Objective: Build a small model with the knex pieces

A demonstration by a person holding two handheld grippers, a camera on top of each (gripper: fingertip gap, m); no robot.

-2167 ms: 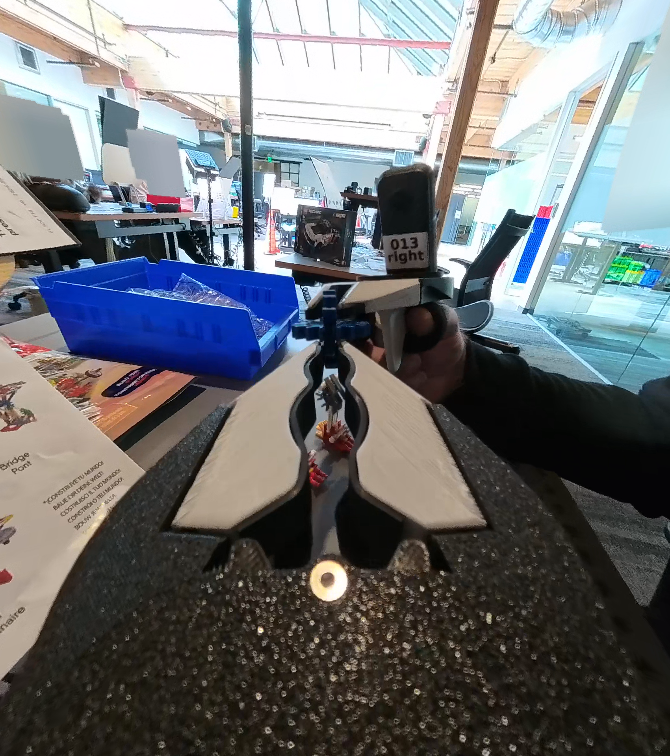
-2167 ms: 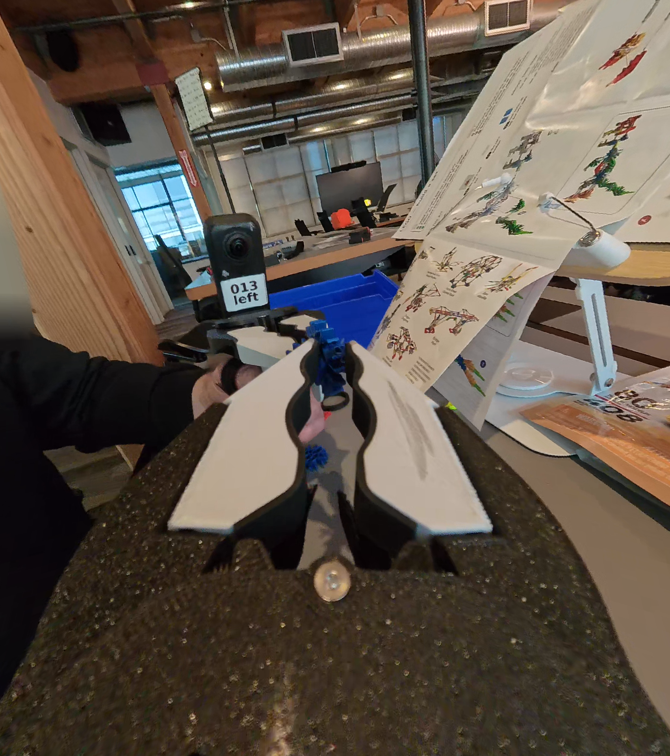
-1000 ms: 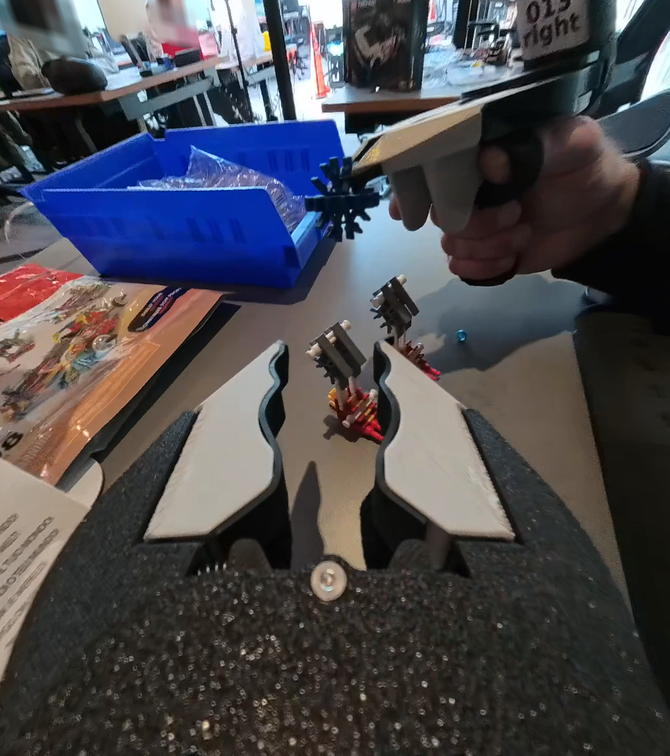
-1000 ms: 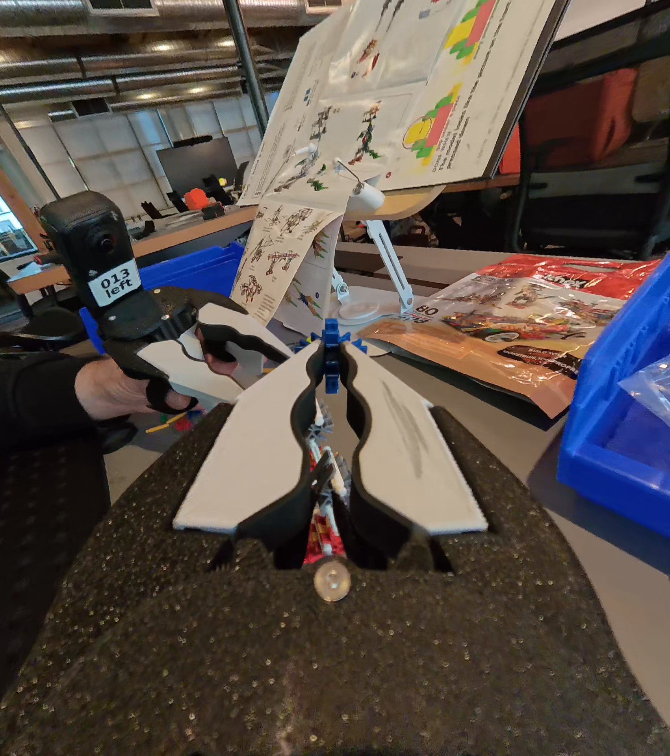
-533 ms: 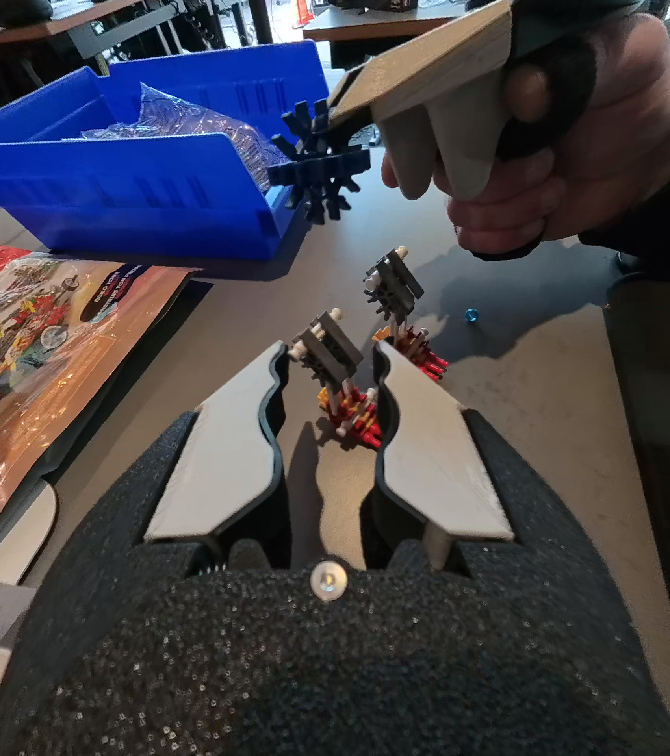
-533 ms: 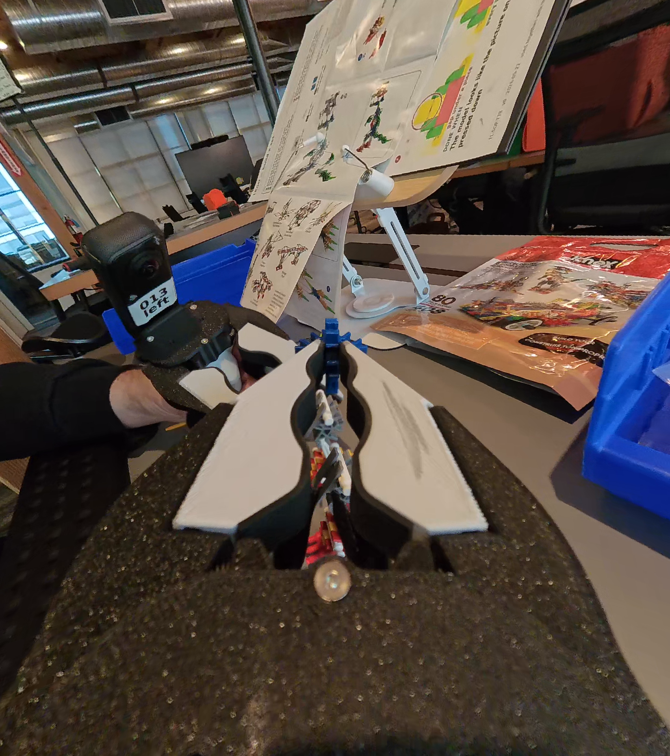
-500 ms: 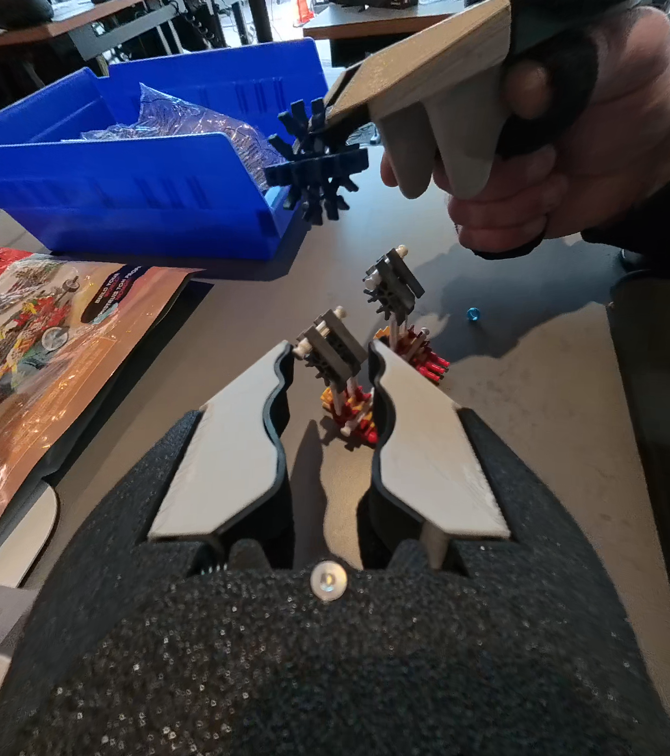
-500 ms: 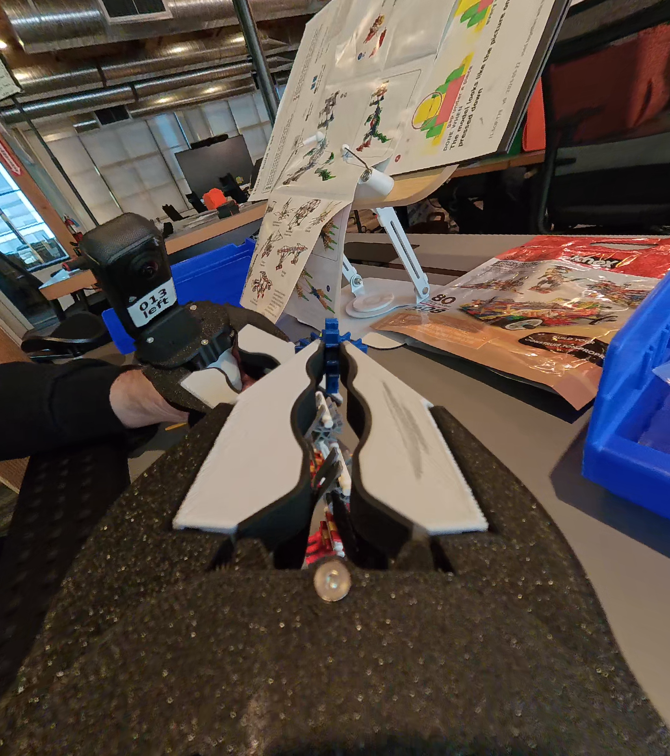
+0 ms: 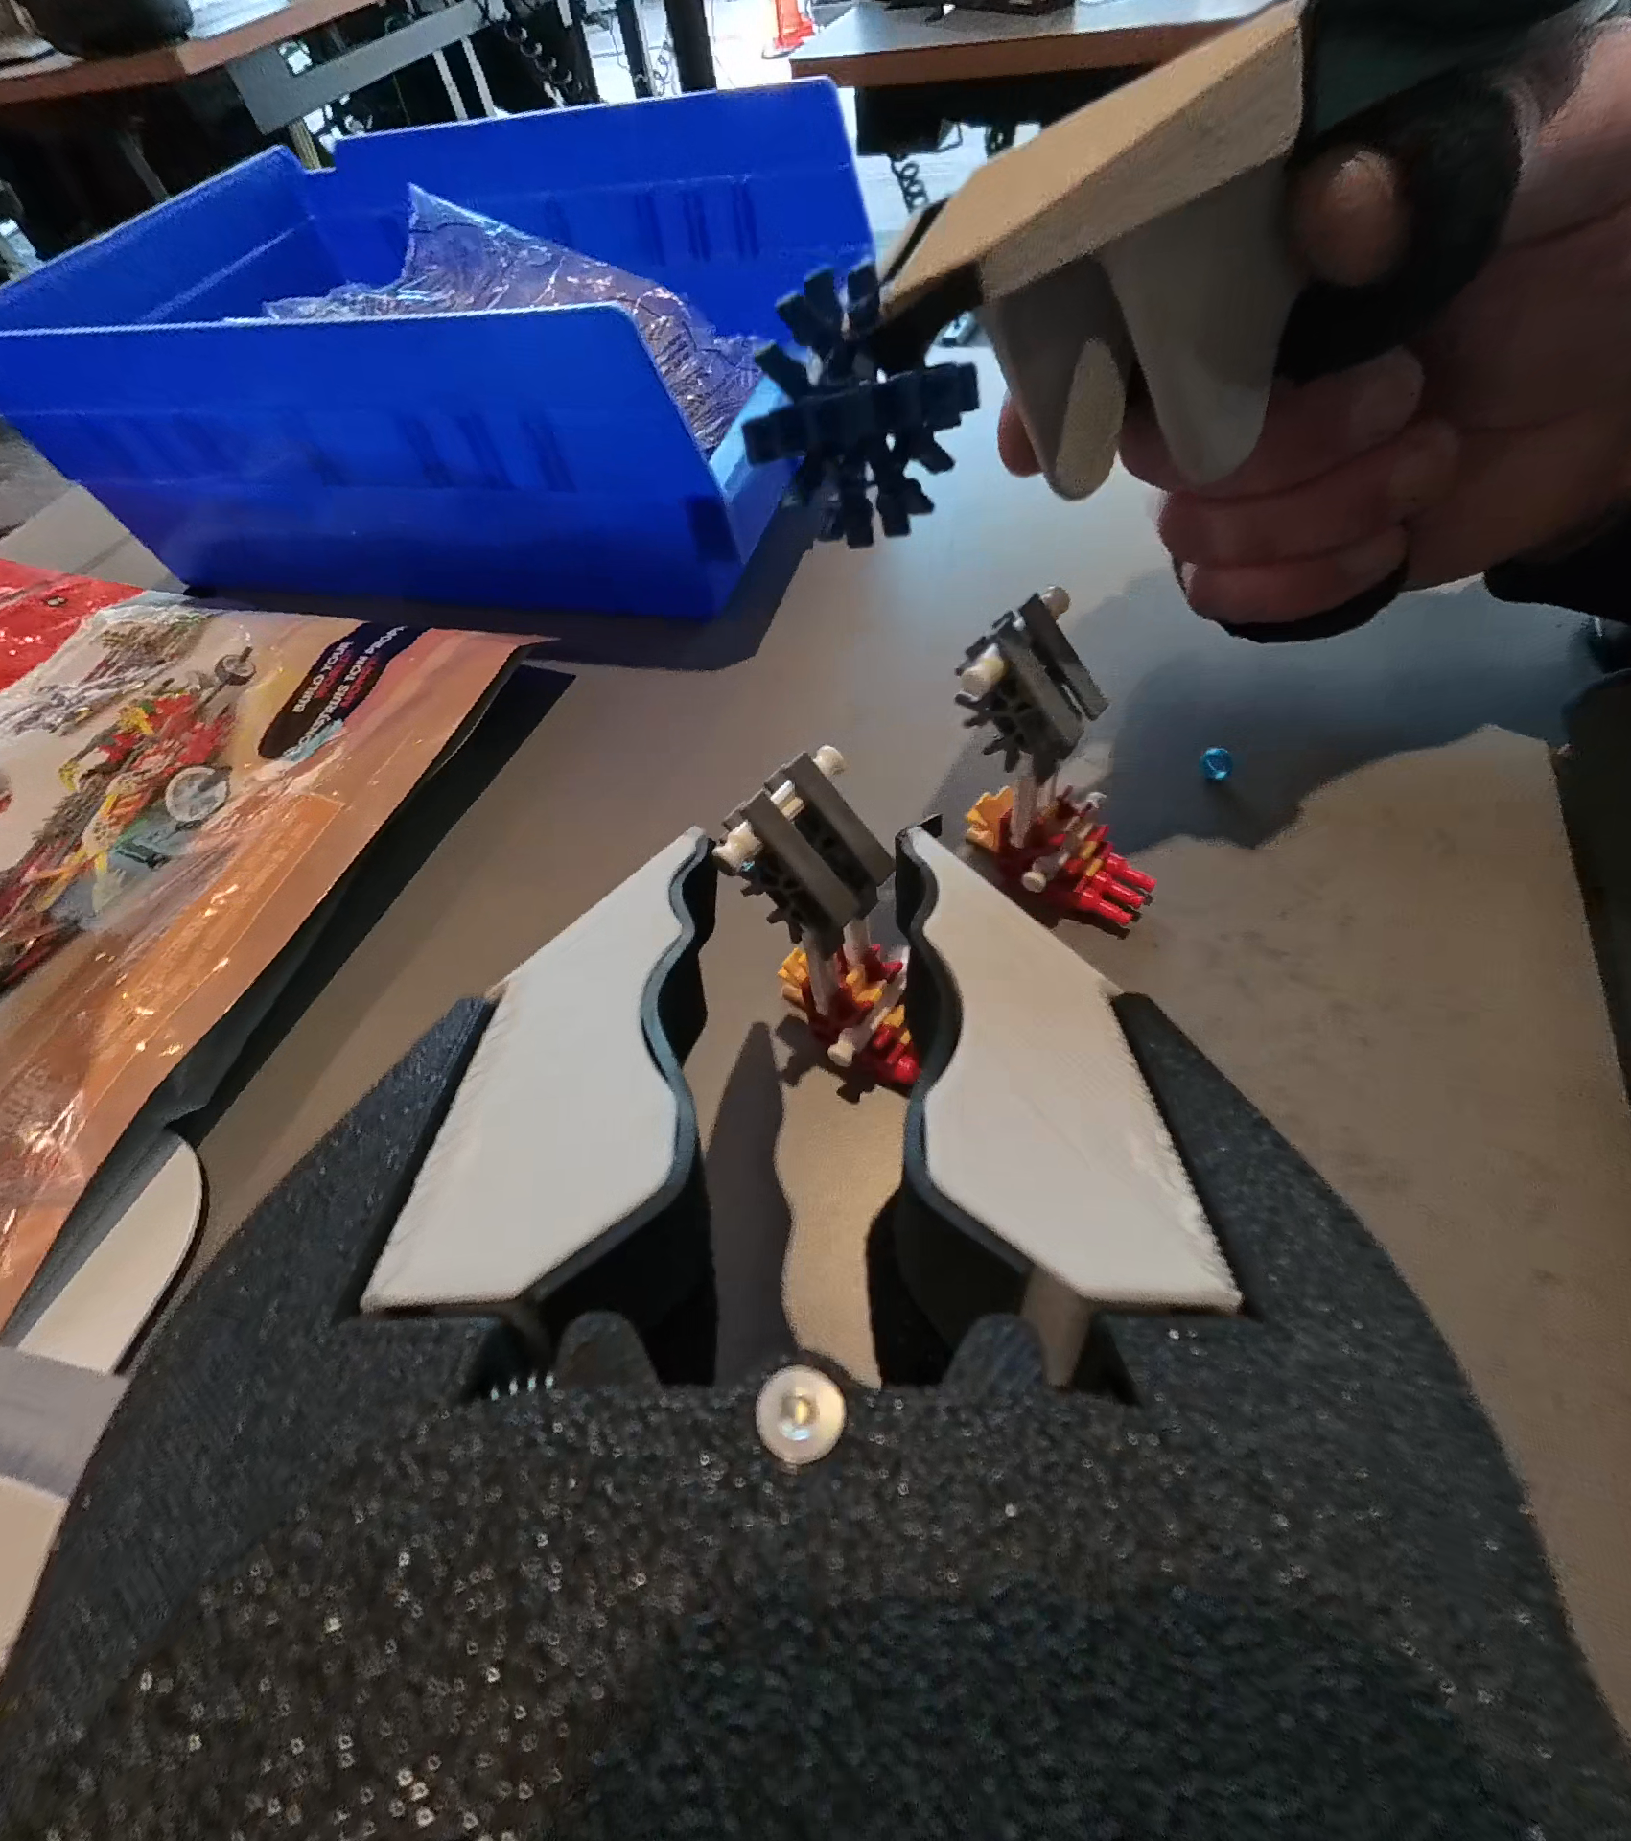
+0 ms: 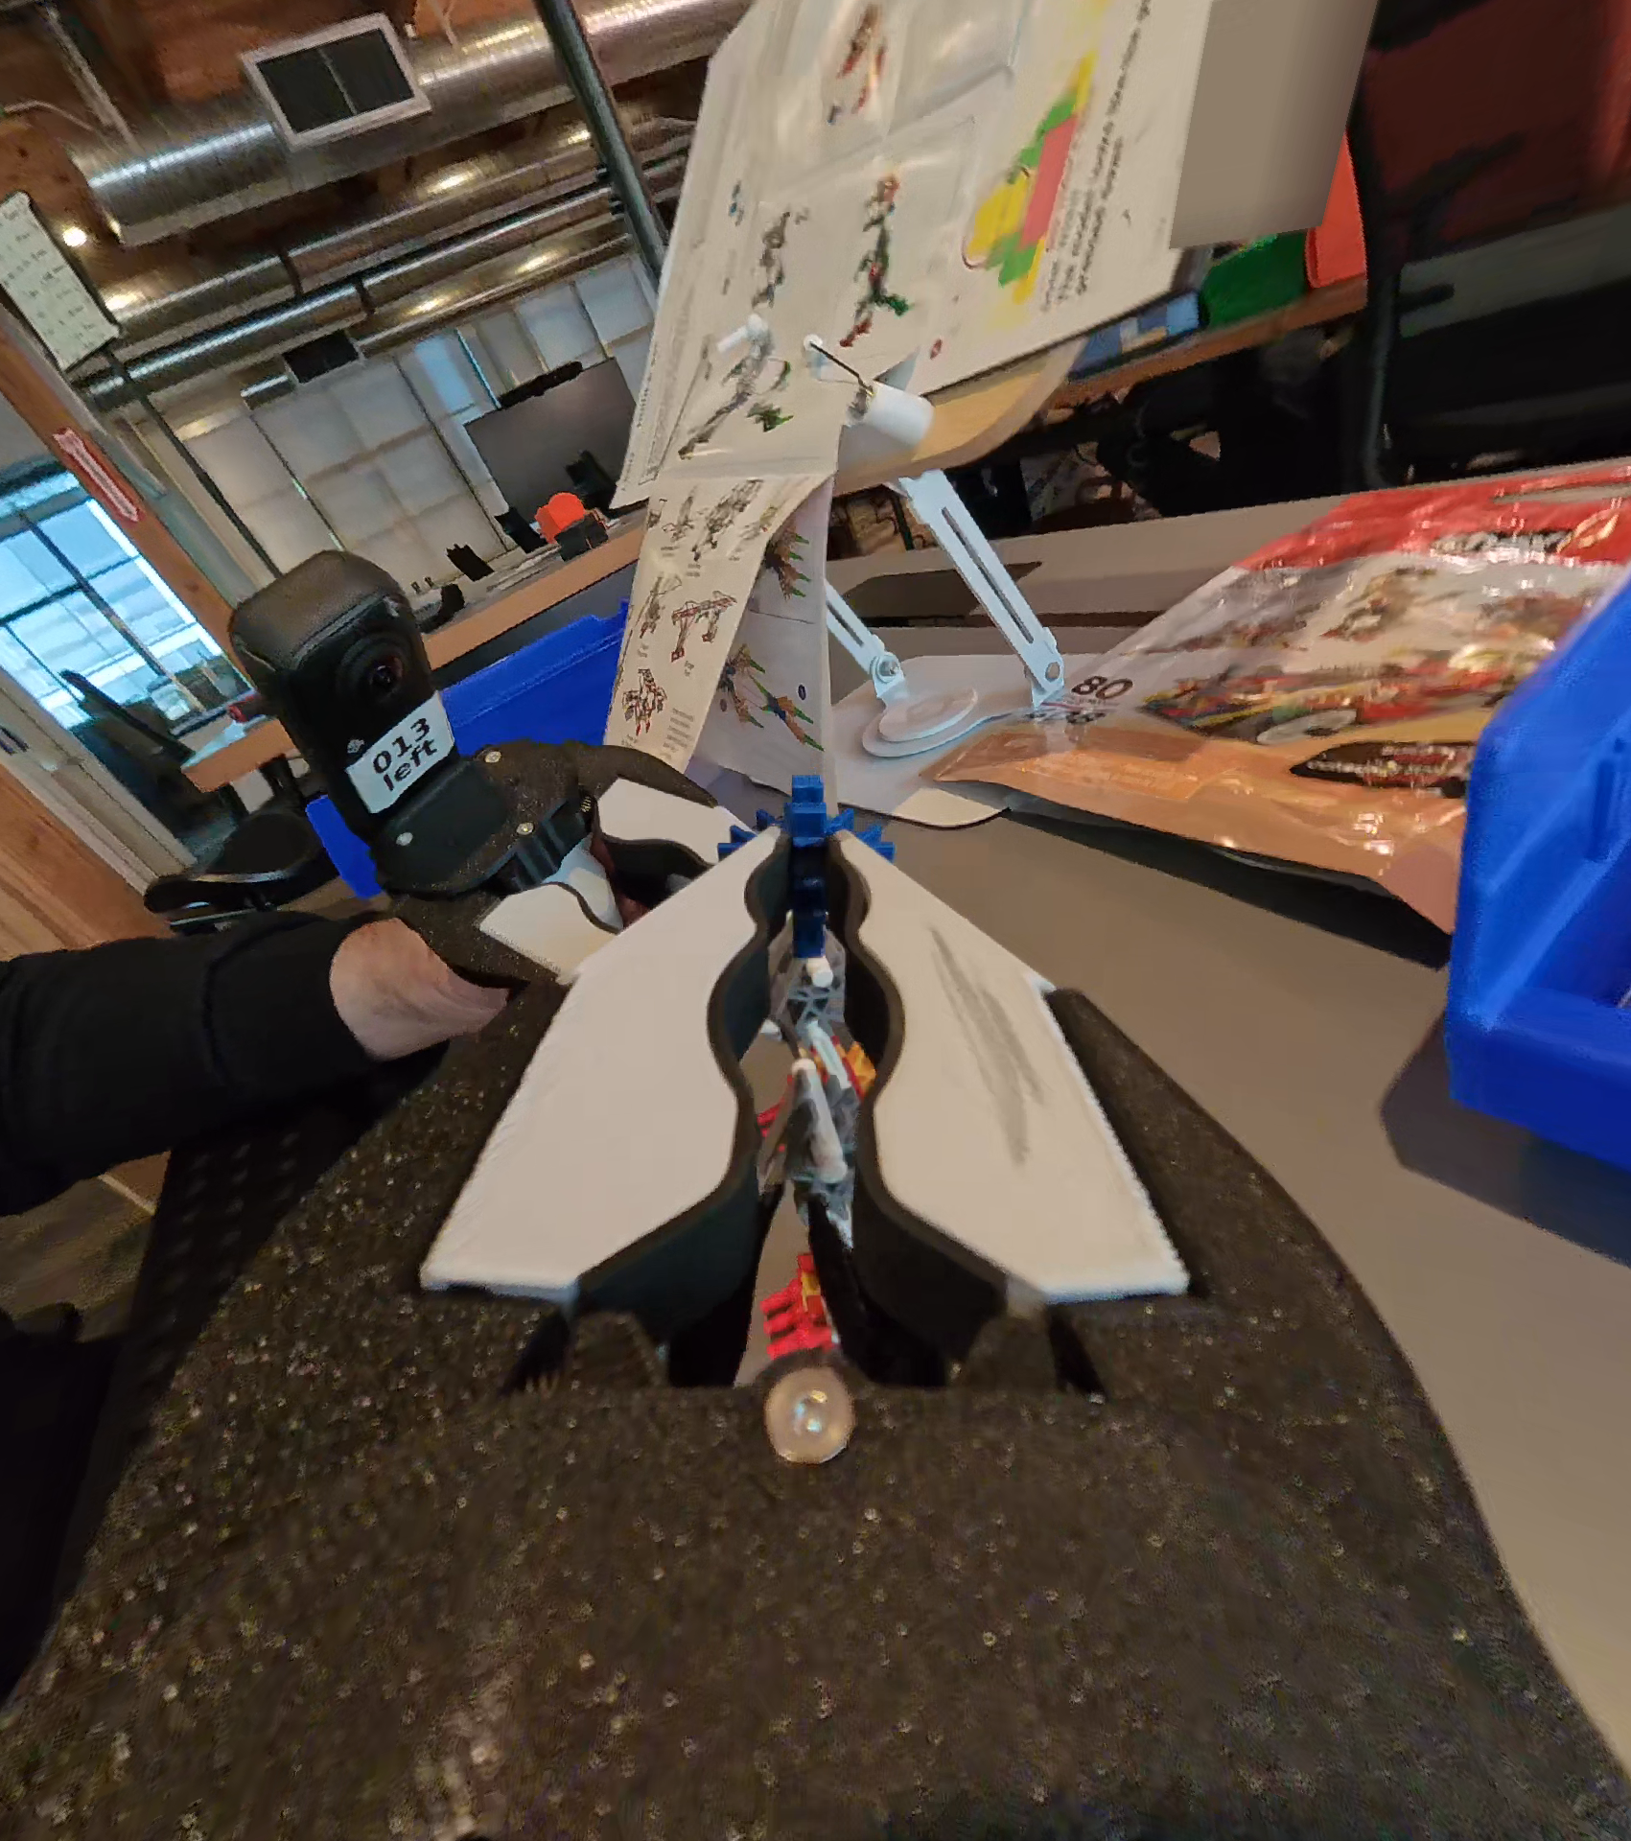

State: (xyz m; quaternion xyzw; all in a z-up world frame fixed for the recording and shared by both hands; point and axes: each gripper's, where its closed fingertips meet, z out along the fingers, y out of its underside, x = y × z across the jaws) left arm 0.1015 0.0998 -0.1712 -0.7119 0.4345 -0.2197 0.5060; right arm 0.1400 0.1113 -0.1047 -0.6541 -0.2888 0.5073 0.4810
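Observation:
Two small rod-and-connector models stand on the grey table point(image 9: 1339, 996), each with a grey top on white rods and a red and yellow base. My left gripper point(image 9: 806, 847) is open, its fingertips close on either side of the near model's grey top point(image 9: 816, 867). The second model point(image 9: 1030, 687) stands just beyond, to the right. My right gripper point(image 10: 806, 842) is shut on a blue snowflake-shaped connector point(image 10: 803, 807). It holds this connector point(image 9: 856, 408) in the air above and behind both models. The models show through the right gripper's finger gap point(image 10: 816, 1006).
A blue bin point(image 9: 343, 438) with a clear plastic bag point(image 9: 532, 269) stands at the back left. A printed parts bag point(image 9: 94, 847) lies to the left. A small blue bead point(image 9: 1214, 765) lies right of the models. Instruction sheets point(image 10: 891, 249) hang on a white stand point(image 10: 951, 618). Some 8 cm of space lies between my two pairs of fingers.
My left gripper let go of the blue connector, dropped to the table, opened, and narrowed around the near model's grey top. My right gripper, keeping the connector, came over the models.

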